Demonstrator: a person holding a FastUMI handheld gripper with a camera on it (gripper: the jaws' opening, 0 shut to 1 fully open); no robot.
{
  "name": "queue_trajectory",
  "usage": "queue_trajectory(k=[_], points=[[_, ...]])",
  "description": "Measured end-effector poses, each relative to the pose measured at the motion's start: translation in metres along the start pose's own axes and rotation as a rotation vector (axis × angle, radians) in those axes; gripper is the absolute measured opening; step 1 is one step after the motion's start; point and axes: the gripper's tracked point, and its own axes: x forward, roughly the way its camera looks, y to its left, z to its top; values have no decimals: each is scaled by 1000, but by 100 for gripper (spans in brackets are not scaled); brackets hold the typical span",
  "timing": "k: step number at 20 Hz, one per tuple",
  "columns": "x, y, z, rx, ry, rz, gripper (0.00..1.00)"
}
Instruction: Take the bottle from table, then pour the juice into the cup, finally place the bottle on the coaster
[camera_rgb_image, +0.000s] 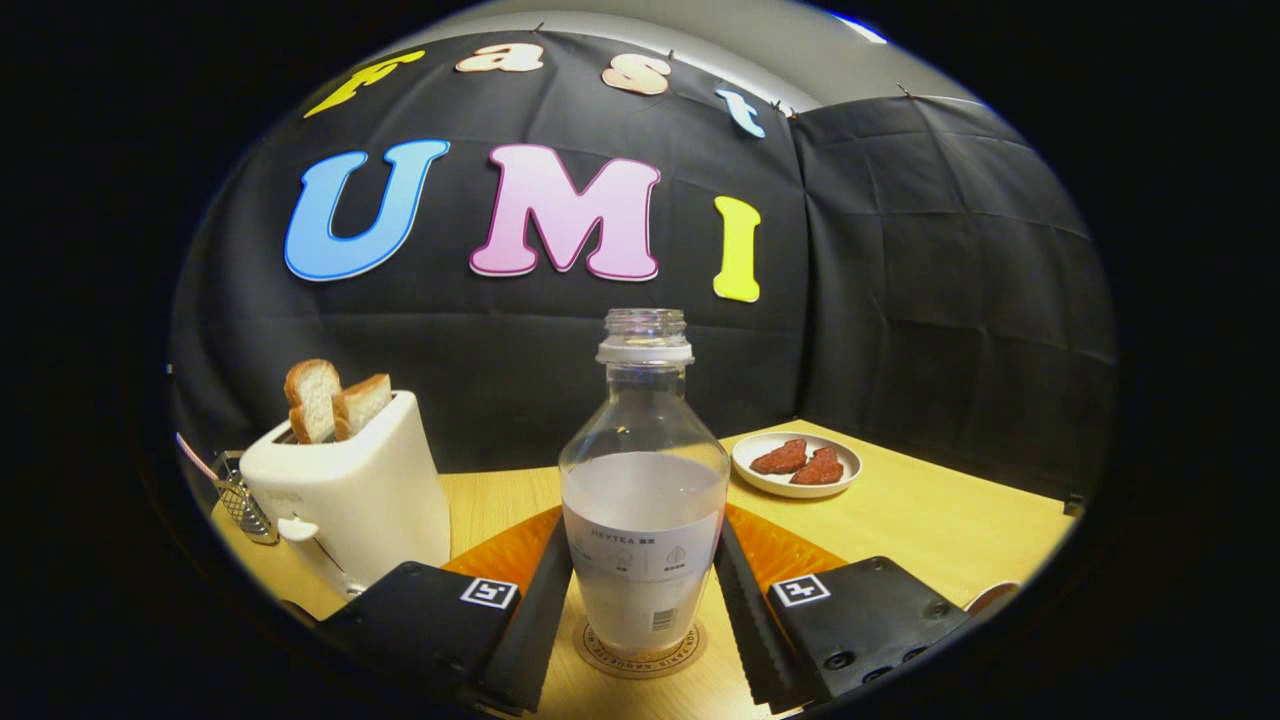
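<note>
A clear, capless bottle (643, 470) about half full of pale milky juice stands upright on a round cork coaster (640, 667) on the wooden table (930, 520). My gripper (645, 545) holds it between the two fingers, each pressing against a side of the bottle's labelled lower body. Beyond my right finger, a small part of a rounded rim (992, 596) peeks in at the table's near right. I cannot tell if this rim is the cup.
A white toaster (350, 495) with two bread slices stands to the left, just beyond my left finger, with a small wire basket (243, 505) beside it. A white plate (797, 464) with reddish pieces sits at the back right near the wall corner.
</note>
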Motion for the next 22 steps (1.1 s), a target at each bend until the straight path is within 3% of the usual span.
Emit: queue_trajectory(k=[20,22], points=[[-3,-10,-27,37,-7,-43,79],[-3,-9,-28,35,-6,-36,83]])
